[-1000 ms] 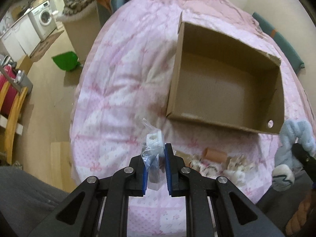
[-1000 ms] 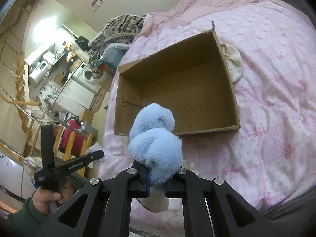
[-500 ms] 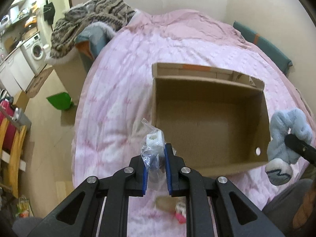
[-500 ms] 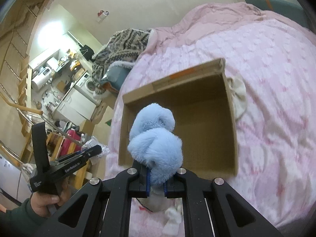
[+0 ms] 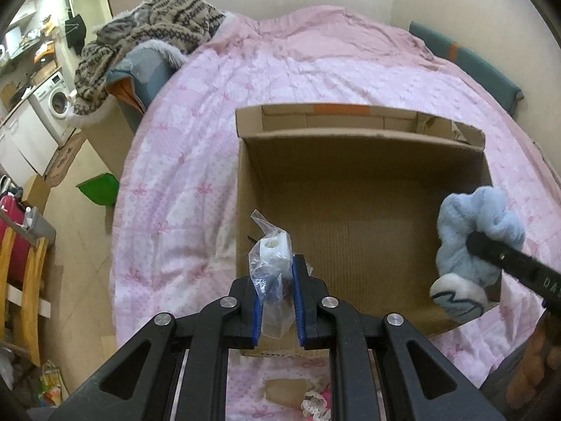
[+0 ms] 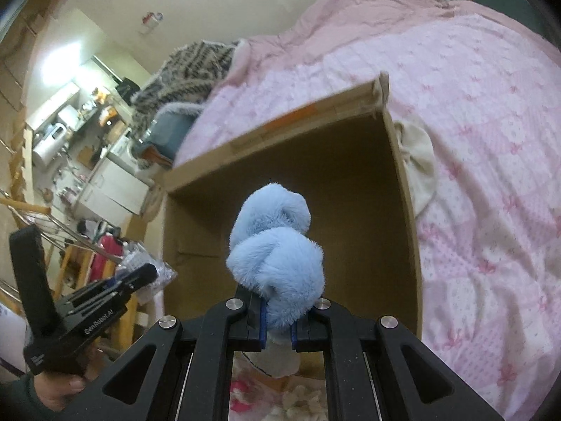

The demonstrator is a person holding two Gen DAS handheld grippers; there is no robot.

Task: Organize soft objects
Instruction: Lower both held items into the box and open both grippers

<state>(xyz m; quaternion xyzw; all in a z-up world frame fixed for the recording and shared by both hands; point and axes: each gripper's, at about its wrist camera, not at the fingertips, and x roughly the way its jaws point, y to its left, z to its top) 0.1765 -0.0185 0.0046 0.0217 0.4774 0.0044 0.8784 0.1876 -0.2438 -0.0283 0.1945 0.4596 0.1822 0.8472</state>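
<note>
The left gripper [image 5: 277, 298] pinches a clear plastic bag [image 5: 270, 266] with a white piece inside, whose make is hard to tell, over the near-left corner of the open cardboard box [image 5: 350, 210] on the pink quilt [image 5: 196, 161]. The right gripper [image 6: 278, 326] clamps a fluffy blue plush [image 6: 277, 245] above the box; the plush hides its fingertips and part of the box floor.
</note>
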